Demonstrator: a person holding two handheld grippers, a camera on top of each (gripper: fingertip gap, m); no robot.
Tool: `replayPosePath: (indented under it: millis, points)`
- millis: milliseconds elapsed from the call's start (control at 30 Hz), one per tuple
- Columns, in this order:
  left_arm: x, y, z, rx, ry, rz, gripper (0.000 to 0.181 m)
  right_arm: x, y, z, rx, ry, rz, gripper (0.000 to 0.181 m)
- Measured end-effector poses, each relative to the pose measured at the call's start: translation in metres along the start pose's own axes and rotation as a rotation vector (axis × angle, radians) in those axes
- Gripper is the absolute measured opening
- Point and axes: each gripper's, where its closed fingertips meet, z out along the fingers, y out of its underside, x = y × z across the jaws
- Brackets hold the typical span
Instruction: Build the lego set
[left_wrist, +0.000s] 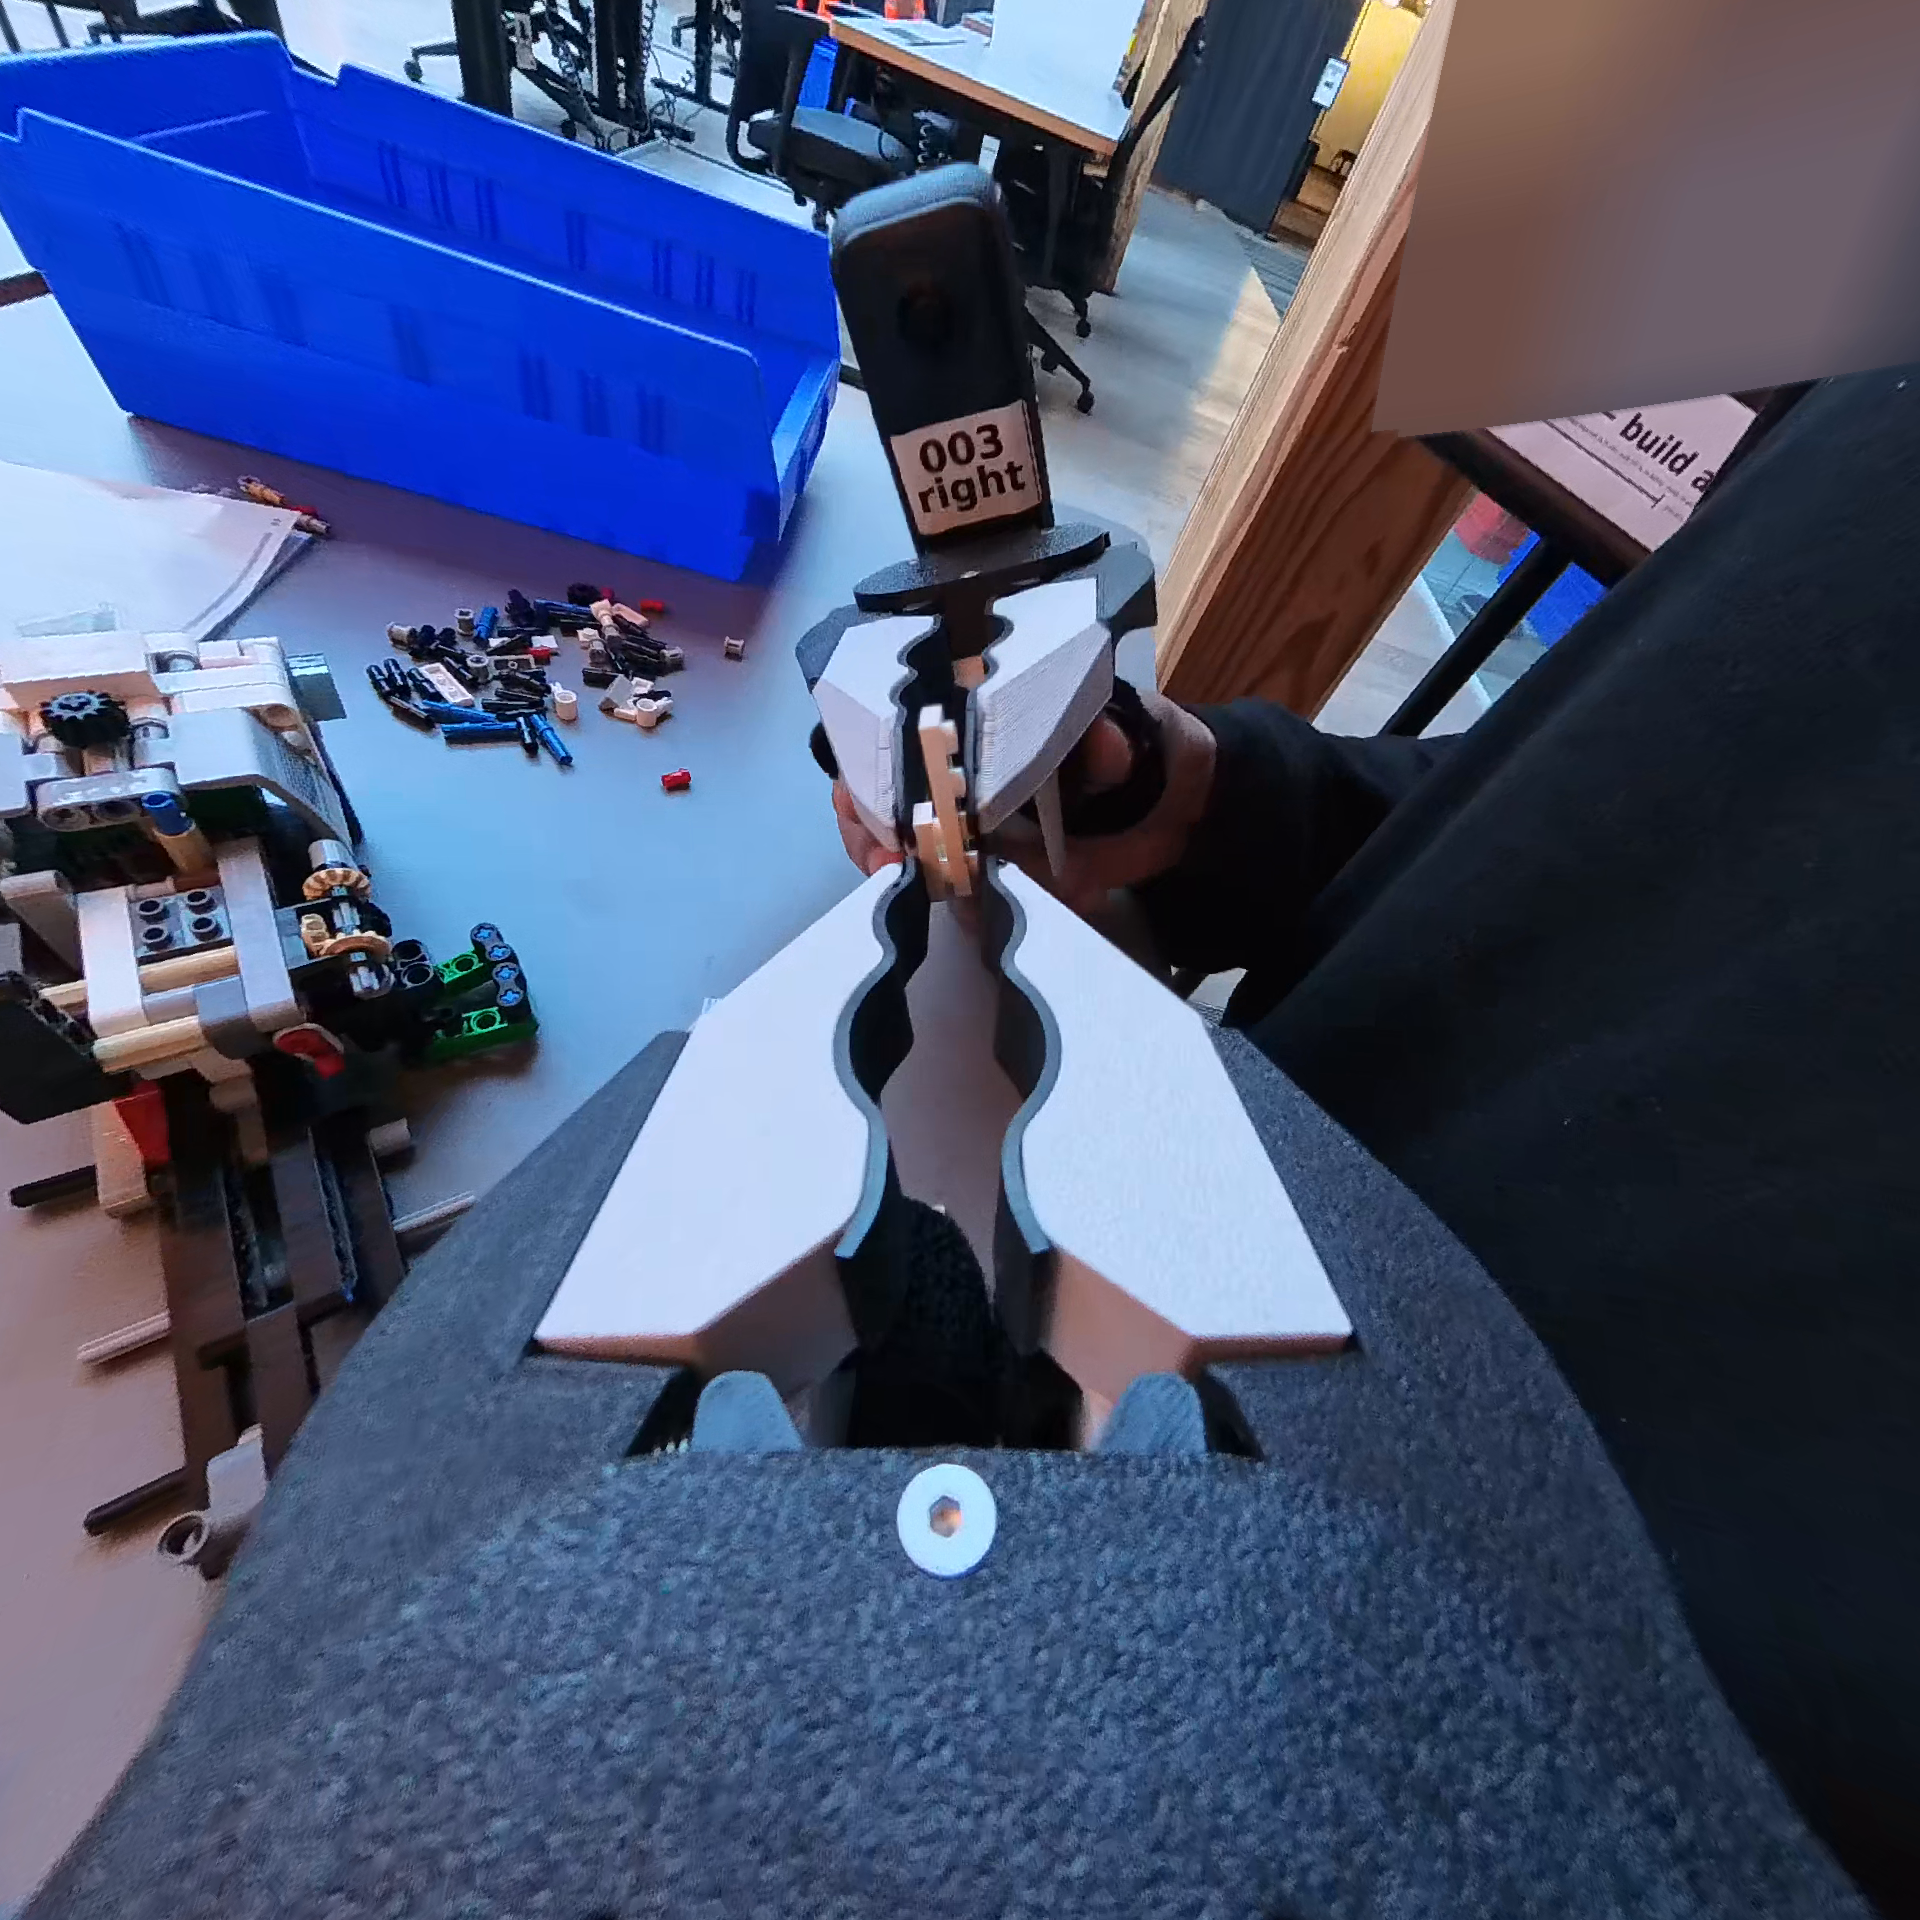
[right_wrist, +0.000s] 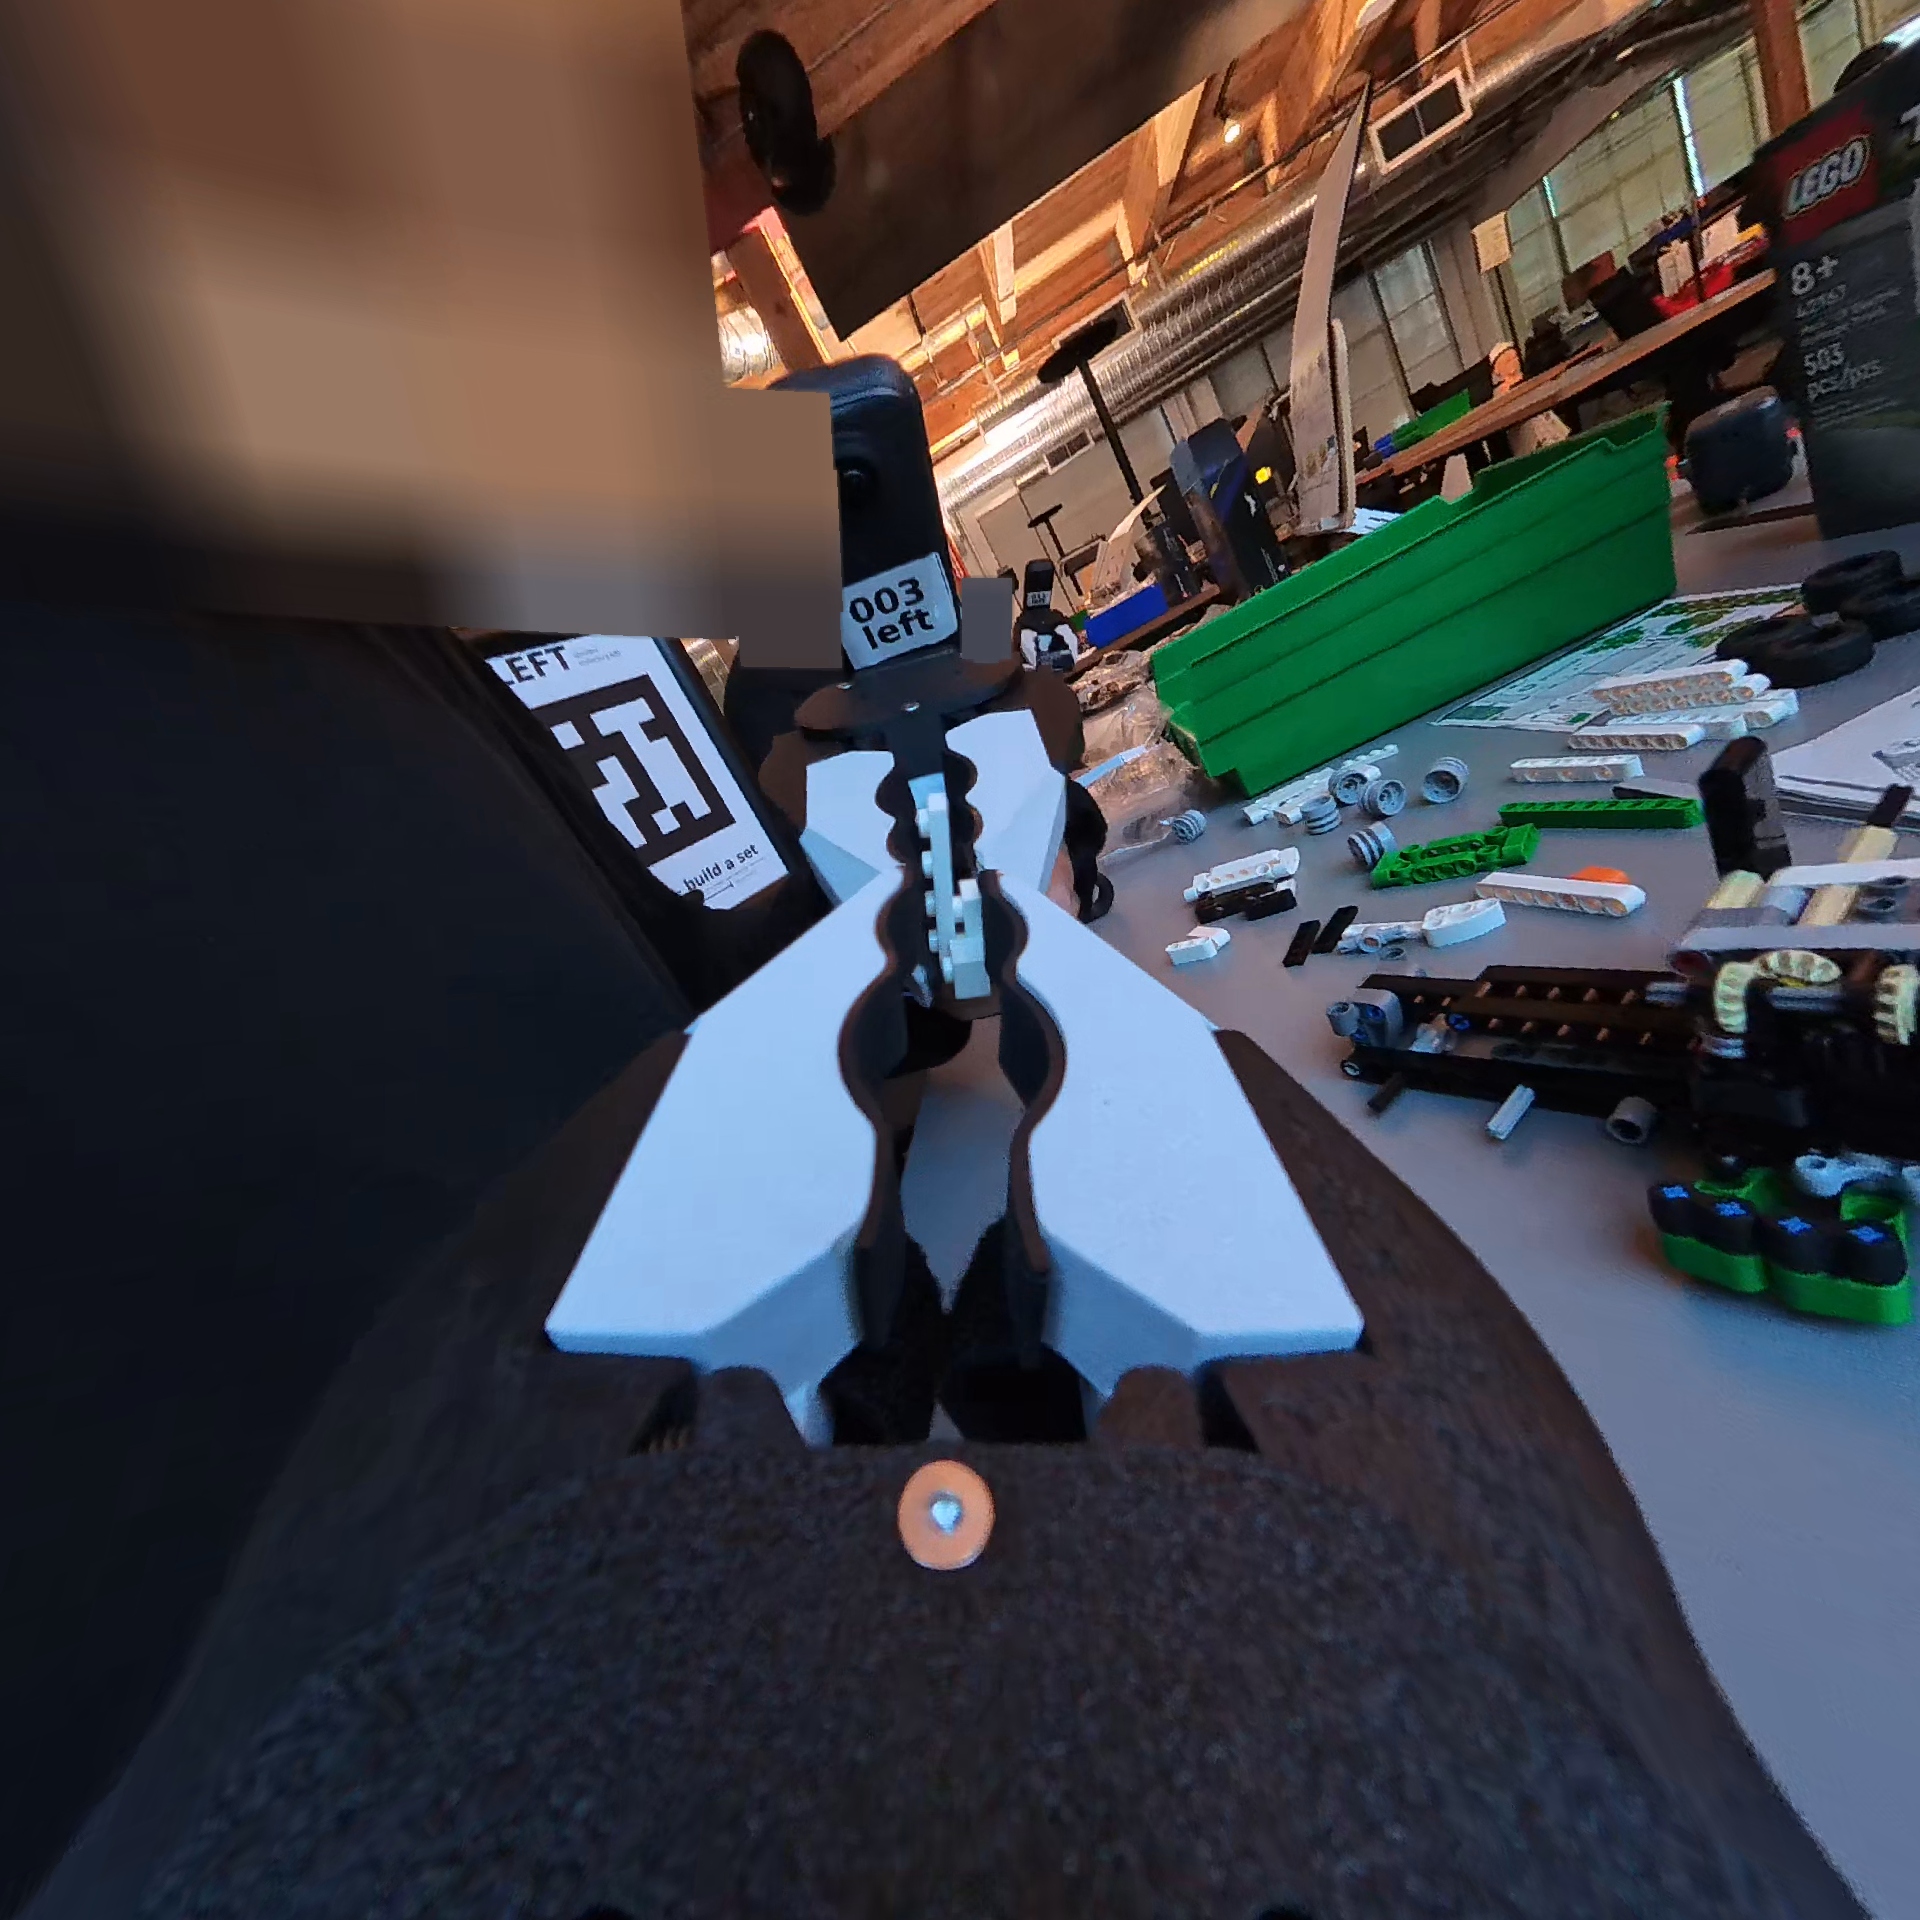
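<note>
My two grippers face each other above the table edge with a small white lego piece (left_wrist: 947, 805) held between them. In the left wrist view my left gripper (left_wrist: 951, 883) closes on its near end, and the right gripper (left_wrist: 940, 727) clamps its far end. In the right wrist view the same studded piece (right_wrist: 951, 904) sits inside my right gripper (right_wrist: 945, 894), and the left gripper (right_wrist: 928, 800) pinches its far end. It may be two small parts joined; I cannot tell. The partly built model (left_wrist: 187, 883) lies on the grey table (left_wrist: 623, 862), also in the right wrist view (right_wrist: 1662, 1018).
A pile of small loose parts (left_wrist: 530, 675) lies before a blue bin (left_wrist: 416, 312). A green bin (right_wrist: 1434, 623), white beams (right_wrist: 1662, 707), black tyres (right_wrist: 1849, 613), a green block with blue pins (right_wrist: 1787, 1247) and a lego box (right_wrist: 1849, 312) are to my right. A person's black sleeve (left_wrist: 1558, 935) fills the near side. The tips of both grippers are at nearly the same place. From either gripper's tips it is about 15 centimetres to the partly built model (left_wrist: 187, 883).
</note>
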Motion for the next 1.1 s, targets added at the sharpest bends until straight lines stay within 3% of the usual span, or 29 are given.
replayPosePath:
  millis: [400,533,667,800,967,1100]
  points:
    - [0.001,0.002,-0.010,-0.006,-0.018,-0.011,0.006,-0.002,0.001,0.009,0.058,-0.014,0.059,0.007]
    - [-0.006,0.015,-0.020,0.016,-0.011,-0.083,0.006,0.007,0.006,0.013,0.002,0.038,0.093,0.011]
    - [-0.012,0.022,-0.041,0.148,0.049,-0.273,0.006,0.016,0.016,0.015,-0.106,0.106,0.092,0.013]
    - [-0.005,0.023,-0.059,0.241,0.106,-0.345,0.006,0.009,0.030,0.033,-0.157,0.068,0.161,0.017]
    - [0.007,0.031,-0.066,0.221,0.115,-0.328,0.006,-0.002,0.044,0.058,-0.174,0.014,0.209,0.014]
    - [0.006,0.055,-0.074,0.113,0.008,-0.231,0.007,0.000,0.060,0.062,-0.211,0.079,0.254,0.008]
